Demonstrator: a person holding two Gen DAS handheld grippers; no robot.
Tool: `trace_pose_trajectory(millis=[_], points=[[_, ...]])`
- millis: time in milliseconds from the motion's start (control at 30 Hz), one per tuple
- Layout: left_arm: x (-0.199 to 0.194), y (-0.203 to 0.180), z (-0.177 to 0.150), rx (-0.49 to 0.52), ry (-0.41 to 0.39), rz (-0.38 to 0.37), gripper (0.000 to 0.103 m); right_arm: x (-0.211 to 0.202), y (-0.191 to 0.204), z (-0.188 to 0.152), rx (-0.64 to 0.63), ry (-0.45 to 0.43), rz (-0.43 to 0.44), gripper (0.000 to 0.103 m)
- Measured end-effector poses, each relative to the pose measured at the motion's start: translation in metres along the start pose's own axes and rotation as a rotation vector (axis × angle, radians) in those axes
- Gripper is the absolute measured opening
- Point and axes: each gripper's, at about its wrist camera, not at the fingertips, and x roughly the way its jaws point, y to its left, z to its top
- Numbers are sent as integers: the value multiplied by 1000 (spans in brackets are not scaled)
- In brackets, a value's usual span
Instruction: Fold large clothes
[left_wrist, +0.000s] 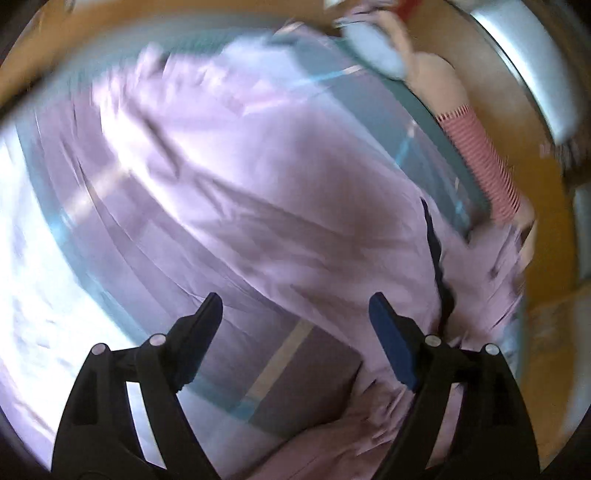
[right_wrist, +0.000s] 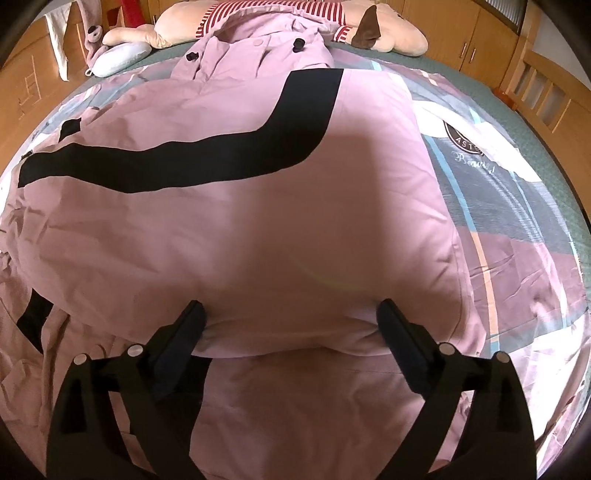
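A large pink padded jacket (right_wrist: 258, 206) with a broad black stripe (right_wrist: 207, 158) lies spread on the bed, its hood and dark buttons at the far end. My right gripper (right_wrist: 291, 314) is open, its fingers straddling a puffy folded edge of the jacket without closing on it. The left wrist view is motion-blurred: the same pink jacket (left_wrist: 280, 206) fills it, and my left gripper (left_wrist: 295, 310) is open and empty above the fabric.
The bed has a patterned grey, maroon and blue cover (right_wrist: 517, 229). A big plush toy in a red-striped shirt (right_wrist: 280, 11) and a pale blue pillow (right_wrist: 118, 59) lie at the head. Wooden cabinets (right_wrist: 461, 29) and a wooden bed rail (right_wrist: 546, 92) stand around.
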Motion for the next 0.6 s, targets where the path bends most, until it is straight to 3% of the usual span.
trace_pose_trajectory(millis=[133, 300, 367, 400, 433, 467, 500, 567, 600], points=[[25, 40, 12, -217, 55, -152, 82, -1, 0, -1, 2, -3, 0, 97], [34, 69, 24, -344, 67, -299, 88, 0, 0, -2, -2, -5, -5, 97], [35, 70, 22, -366, 52, -317, 88, 0, 0, -2, -4, -6, -7, 98], [34, 68, 22, -361, 39, -320, 83, 0, 1, -2, -5, -7, -9, 98], [31, 68, 23, -348, 27, -321, 72, 0, 1, -2, -6, -8, -10, 98], [29, 64, 25, -320, 12, -323, 26, 0, 1, -2, -6, -9, -10, 98], [27, 57, 27, -266, 2, -311, 4, 0, 0, -2, -5, -10, -8, 98], [23, 51, 34, -245, -30, -328, 4, 0, 0, -3, -2, -13, -3, 99], [15, 47, 33, -259, -60, -374, 3, 1, 0, -3, -1, -15, -3, 99]])
